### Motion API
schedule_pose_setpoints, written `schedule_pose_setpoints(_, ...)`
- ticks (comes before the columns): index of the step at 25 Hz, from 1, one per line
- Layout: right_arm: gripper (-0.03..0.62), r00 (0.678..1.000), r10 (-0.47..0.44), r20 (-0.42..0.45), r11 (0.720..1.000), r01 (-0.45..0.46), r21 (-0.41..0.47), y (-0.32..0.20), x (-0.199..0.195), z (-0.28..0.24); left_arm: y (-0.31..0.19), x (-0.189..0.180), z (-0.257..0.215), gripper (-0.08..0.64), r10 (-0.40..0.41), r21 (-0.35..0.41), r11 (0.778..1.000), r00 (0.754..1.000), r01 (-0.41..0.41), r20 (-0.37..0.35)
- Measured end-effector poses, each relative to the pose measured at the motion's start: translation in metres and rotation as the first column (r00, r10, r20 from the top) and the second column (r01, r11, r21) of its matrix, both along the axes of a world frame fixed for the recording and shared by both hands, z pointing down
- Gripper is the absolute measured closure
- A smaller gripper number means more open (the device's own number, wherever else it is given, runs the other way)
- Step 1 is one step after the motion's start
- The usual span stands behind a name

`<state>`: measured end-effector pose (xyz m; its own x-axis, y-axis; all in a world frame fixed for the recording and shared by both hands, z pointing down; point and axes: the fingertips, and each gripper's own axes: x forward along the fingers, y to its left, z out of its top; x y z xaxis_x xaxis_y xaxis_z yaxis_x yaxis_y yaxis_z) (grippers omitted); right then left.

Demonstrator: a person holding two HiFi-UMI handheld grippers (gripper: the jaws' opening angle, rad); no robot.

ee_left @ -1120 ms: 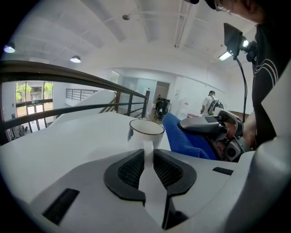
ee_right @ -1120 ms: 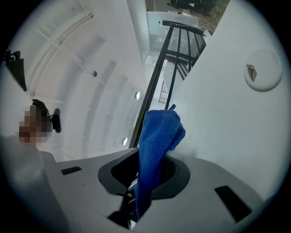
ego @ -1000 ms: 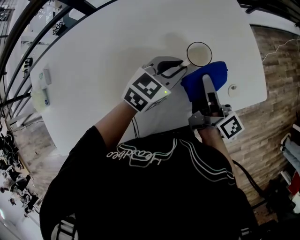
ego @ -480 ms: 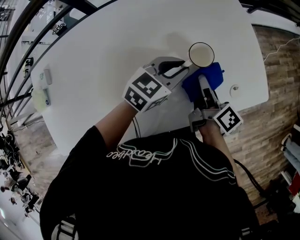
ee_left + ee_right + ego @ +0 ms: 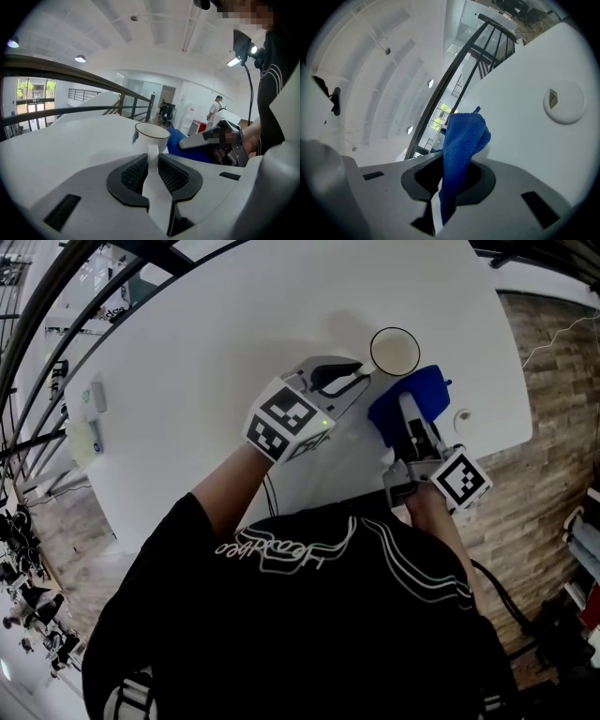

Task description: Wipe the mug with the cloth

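A white mug (image 5: 395, 351) with a dark rim stands on the white table (image 5: 216, 343). My left gripper (image 5: 361, 375) reaches it from the left, shut on the mug's handle (image 5: 152, 153); the mug (image 5: 151, 135) stands upright just beyond the jaws. The blue cloth (image 5: 409, 395) is bunched against the mug's near right side. My right gripper (image 5: 410, 409) is shut on it. In the right gripper view the cloth (image 5: 463, 140) rises out of the jaws and hides the mug. The left gripper view shows the cloth (image 5: 180, 143) and the right gripper (image 5: 206, 138) beside the mug.
A small round white disc (image 5: 462, 417) is set in the table right of the cloth, also seen as the disc (image 5: 564, 101). Two small pale items (image 5: 91, 399) lie at the table's far left edge. The table's right edge (image 5: 520, 381) drops to wooden floor.
My right gripper has rolled and shifted slightly, carrying the cloth closer beside the mug. The left gripper and the mug have stayed in place.
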<state>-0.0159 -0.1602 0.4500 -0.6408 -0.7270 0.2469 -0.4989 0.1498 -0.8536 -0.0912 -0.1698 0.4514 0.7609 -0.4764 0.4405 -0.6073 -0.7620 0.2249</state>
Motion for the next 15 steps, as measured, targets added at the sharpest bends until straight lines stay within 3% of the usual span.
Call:
schedule_pose_setpoints(8,0.538,0.993,-0.095,-0.066,0.987,0.103,0.122,-0.016,0.034,-0.042,0.002,0.004,-0.003,0.489,-0.022,0.025,0.999,0.997,0.02,0.08)
schedule_pose_setpoints(15,0.538,0.963,-0.267,-0.03,0.952,0.268,0.148,-0.038,0.047,-0.062,0.0,0.015,-0.006,0.489,-0.081,0.022,0.997,0.99,0.078,0.118)
